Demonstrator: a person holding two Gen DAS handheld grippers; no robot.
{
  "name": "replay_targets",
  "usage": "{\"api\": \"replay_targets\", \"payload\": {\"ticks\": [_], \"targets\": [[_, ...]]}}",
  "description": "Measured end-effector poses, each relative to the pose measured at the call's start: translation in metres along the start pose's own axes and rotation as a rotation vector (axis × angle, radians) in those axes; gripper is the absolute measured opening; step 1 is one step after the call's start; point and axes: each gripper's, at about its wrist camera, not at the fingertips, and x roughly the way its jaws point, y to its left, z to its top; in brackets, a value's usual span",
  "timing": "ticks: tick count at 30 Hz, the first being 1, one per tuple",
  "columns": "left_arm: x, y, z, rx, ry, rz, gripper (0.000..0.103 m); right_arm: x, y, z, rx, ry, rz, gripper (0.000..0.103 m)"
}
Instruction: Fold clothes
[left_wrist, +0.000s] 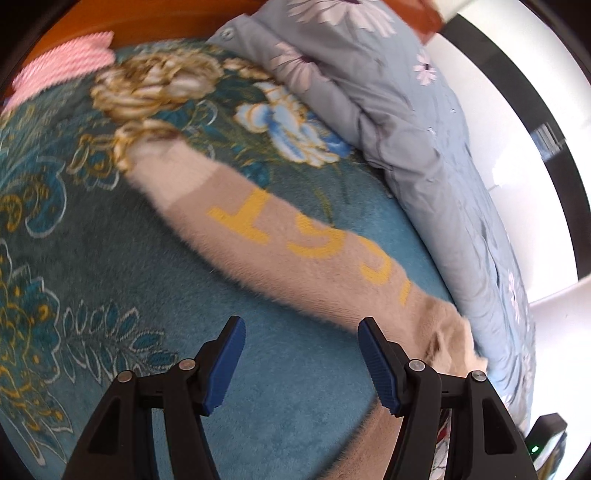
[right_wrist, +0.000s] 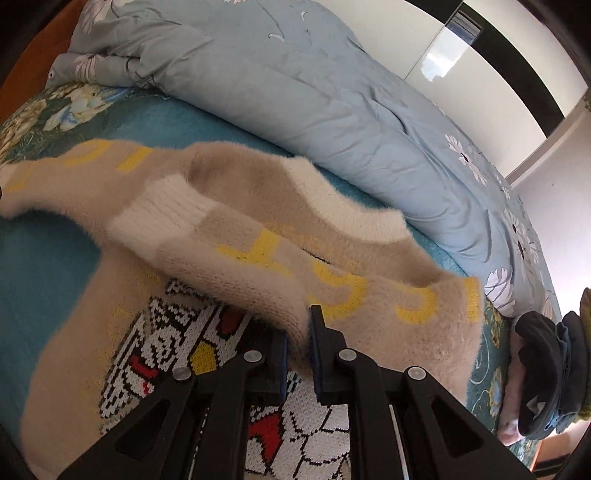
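Sweater (right_wrist: 229, 236): beige, fuzzy knit with white cuffs, yellow lettering on the sleeves and a black, white and red knitted picture on the front. It lies spread on a teal flowered blanket (left_wrist: 122, 280) covering the bed.

Right wrist view: right gripper (right_wrist: 298, 332), lower centre of the frame, its blue pads closed narrow on a fold of one sleeve near the cuff end; the sleeve is lifted and drapes across the body of the sweater. The knitted picture sits directly under the gripper. A second sleeve runs toward the left edge of the frame.

Left wrist view: left gripper (left_wrist: 301, 363), bottom centre, spread wide and holding nothing. A sleeve (left_wrist: 280, 240) runs diagonally from upper left to lower right, its lower stretch passing just behind the right-hand finger; whether it touches is unclear.

Edges and room: a rumpled pale blue quilt (right_wrist: 295, 92) with white flowers borders the sweater along the upper right in both views. Open blanket fills the left and lower left of the left wrist view. A pink cloth (left_wrist: 66, 62) lies at the upper left there. A dark bundle of clothing (right_wrist: 546, 373) sits at the right edge of the right wrist view.
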Motion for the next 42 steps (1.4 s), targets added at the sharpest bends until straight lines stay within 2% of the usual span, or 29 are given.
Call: {"api": "replay_targets", "payload": {"ticks": [4, 10, 12, 13, 14, 16, 20, 25, 27, 29, 31, 34, 38, 41, 42], "targets": [[0.001, 0.006, 0.001, -0.038, 0.013, -0.004, 0.067, -0.008, 0.014, 0.005, -0.042, -0.01, 0.029, 0.038], [0.003, 0.01, 0.004, -0.057, 0.016, -0.008, 0.067, -0.011, 0.047, 0.015, -0.124, -0.034, 0.069, 0.04], [0.003, 0.015, 0.007, -0.081, 0.015, -0.013, 0.067, -0.011, 0.054, 0.021, -0.13, -0.036, 0.094, 0.035], [0.003, 0.018, 0.008, -0.095, 0.015, -0.018, 0.067, -0.01, 0.055, 0.024, -0.121, -0.033, 0.105, 0.018], [0.002, 0.021, 0.009, -0.109, 0.016, -0.022, 0.067, -0.009, 0.054, 0.028, -0.101, -0.026, 0.114, 0.012], [0.002, 0.028, 0.012, -0.139, 0.016, -0.025, 0.067, -0.007, 0.05, 0.035, -0.045, -0.022, 0.13, 0.009], [0.004, 0.039, 0.015, -0.196, 0.02, -0.038, 0.067, -0.018, 0.034, 0.048, 0.105, -0.103, 0.136, 0.009], [0.01, 0.054, 0.021, -0.265, 0.031, -0.056, 0.067, 0.004, 0.045, 0.045, 0.08, 0.005, 0.185, 0.01], [0.01, 0.061, 0.025, -0.294, 0.024, -0.064, 0.067, 0.005, 0.046, 0.04, 0.056, 0.011, 0.199, 0.015], [0.009, 0.068, 0.03, -0.315, 0.009, -0.061, 0.067, 0.001, 0.044, 0.038, 0.035, 0.005, 0.223, 0.042], [0.01, 0.076, 0.037, -0.337, -0.007, -0.046, 0.067, -0.006, 0.038, 0.036, 0.025, -0.012, 0.244, 0.049], [0.013, 0.091, 0.049, -0.374, -0.029, -0.027, 0.067, -0.029, 0.022, 0.03, 0.043, -0.071, 0.266, 0.055], [0.019, 0.107, 0.06, -0.412, -0.054, -0.039, 0.067, -0.058, 0.0, 0.009, 0.079, -0.111, 0.284, 0.055], [0.02, 0.107, 0.067, -0.374, -0.094, -0.027, 0.066, -0.07, -0.02, -0.014, 0.115, -0.101, 0.279, 0.055], [0.02, 0.106, 0.069, -0.359, -0.106, -0.027, 0.061, -0.073, -0.027, -0.022, 0.131, -0.093, 0.277, 0.055]]}}
